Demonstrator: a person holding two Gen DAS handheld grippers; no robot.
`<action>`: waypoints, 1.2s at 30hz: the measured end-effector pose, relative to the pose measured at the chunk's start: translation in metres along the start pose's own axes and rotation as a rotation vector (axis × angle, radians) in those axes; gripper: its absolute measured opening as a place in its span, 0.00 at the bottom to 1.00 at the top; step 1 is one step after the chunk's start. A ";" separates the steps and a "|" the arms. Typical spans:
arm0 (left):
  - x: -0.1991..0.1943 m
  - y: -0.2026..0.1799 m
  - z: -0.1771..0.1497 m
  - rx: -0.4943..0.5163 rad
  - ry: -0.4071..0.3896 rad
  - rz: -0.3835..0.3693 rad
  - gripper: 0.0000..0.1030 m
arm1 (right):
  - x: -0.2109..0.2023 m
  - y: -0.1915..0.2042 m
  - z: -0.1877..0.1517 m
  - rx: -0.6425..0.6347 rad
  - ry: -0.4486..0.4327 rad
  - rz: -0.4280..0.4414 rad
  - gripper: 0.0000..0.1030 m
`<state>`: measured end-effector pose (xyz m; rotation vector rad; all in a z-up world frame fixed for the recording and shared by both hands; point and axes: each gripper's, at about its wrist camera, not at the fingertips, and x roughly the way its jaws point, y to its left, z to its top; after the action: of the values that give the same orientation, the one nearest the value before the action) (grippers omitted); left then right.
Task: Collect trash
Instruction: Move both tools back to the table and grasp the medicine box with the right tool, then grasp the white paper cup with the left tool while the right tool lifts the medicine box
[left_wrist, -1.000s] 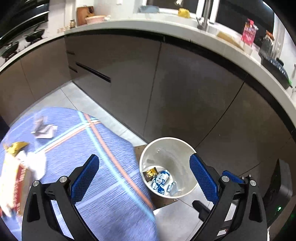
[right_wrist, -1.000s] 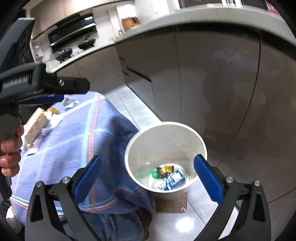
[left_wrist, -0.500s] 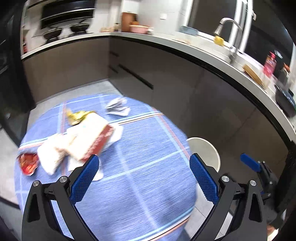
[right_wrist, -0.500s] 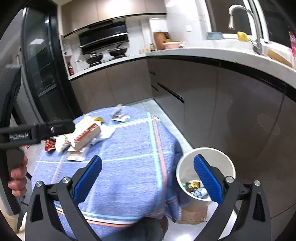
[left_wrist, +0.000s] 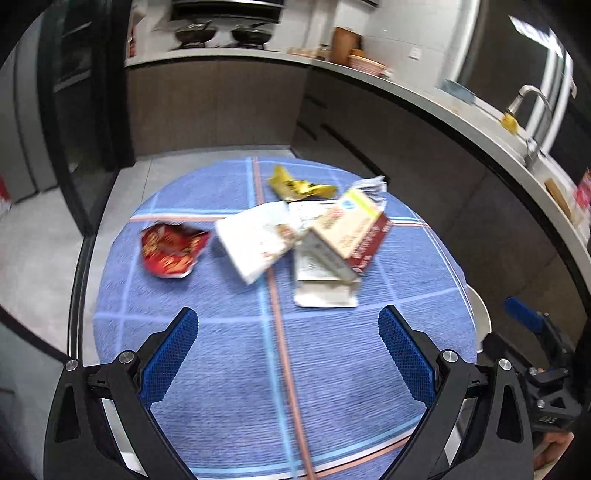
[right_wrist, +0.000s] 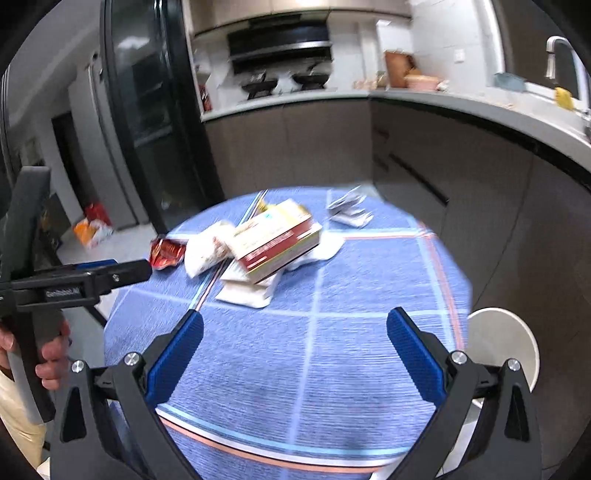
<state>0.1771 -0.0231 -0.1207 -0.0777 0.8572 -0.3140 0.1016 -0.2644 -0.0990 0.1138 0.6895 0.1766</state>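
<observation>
Left wrist view: the left claw (left_wrist: 288, 354) hangs above the near part of a round worktop (left_wrist: 332, 387) w/ a blue checked cloth, jaws spread wide, nothing between the blue pads (left_wrist: 171, 354). Trash lies in a loose cluster at the far half of the worktop: a red snack wrapper (left_wrist: 170, 250) at left, apart from the rest; a white packet (left_wrist: 258, 242) near centre; a tilted carton w/ a dark red side (left_wrist: 349, 230) lying over white paper sheets (left_wrist: 325, 291); a yellow wrapper (left_wrist: 295, 184) at the far edge; crumpled paper (left_wrist: 371, 184) far right, partly behind the carton. The rim of a white bin (left_wrist: 480, 317) peeks out past the worktop's right edge. The right claw (left_wrist: 532, 321) shows at far right as a blue tip on black frame.

Right wrist view: the right claw (right_wrist: 293, 354) is also spread wide and empty, above the near side of the worktop (right_wrist: 332, 350). Carton (right_wrist: 277, 240) sits on the paper sheets (right_wrist: 247, 293), white packet (right_wrist: 207, 249) touching its left side, red wrapper (right_wrist: 166, 253) farther left, crumpled paper (right_wrist: 349, 210) far right, apart. White bin (right_wrist: 506, 347) stands on the floor just right of the worktop. At left a hand (right_wrist: 51, 354) grips the other tool's handle; the left claw (right_wrist: 122, 271) is seen side-on over the worktop's left edge, near the red wrapper. Pic is motion-blurred.
</observation>
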 end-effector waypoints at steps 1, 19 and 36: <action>0.000 0.005 -0.002 -0.015 0.002 0.000 0.92 | 0.004 0.004 0.001 -0.005 0.012 0.010 0.97; 0.005 0.076 -0.001 -0.106 -0.012 0.042 0.92 | 0.148 0.045 0.071 0.228 0.151 -0.170 0.97; 0.053 0.064 0.020 -0.081 0.019 -0.078 0.87 | 0.149 0.019 0.045 0.147 0.176 -0.239 0.58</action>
<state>0.2399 0.0208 -0.1592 -0.1840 0.8875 -0.3533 0.2411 -0.2184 -0.1546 0.1568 0.8852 -0.0956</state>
